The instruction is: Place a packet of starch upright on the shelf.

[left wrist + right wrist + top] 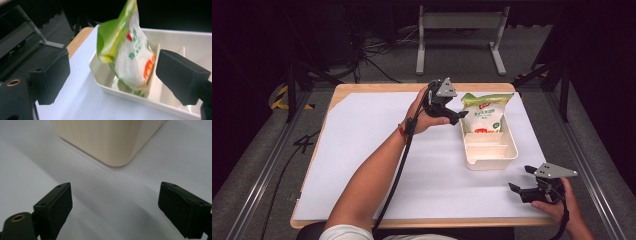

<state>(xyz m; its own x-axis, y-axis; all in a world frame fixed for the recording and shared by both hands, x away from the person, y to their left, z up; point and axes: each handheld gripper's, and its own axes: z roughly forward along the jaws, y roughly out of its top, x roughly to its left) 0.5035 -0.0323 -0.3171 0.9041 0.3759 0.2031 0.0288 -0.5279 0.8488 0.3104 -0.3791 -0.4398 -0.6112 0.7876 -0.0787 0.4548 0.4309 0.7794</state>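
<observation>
A green and white snack bag stands upright in the far compartment of a cream divided tray at the table's right centre. My left gripper hovers just left of the bag, open. In the left gripper view the bag leans in the tray beyond the left gripper, whose jaws are spread wide and touch nothing. My right gripper rests low near the front right edge, open. In the right gripper view the right gripper faces a rounded corner of the tray.
A white sheet covers most of the wooden table. A metal stand and cables lie on the floor behind it. Aluminium rails run along both sides of the table.
</observation>
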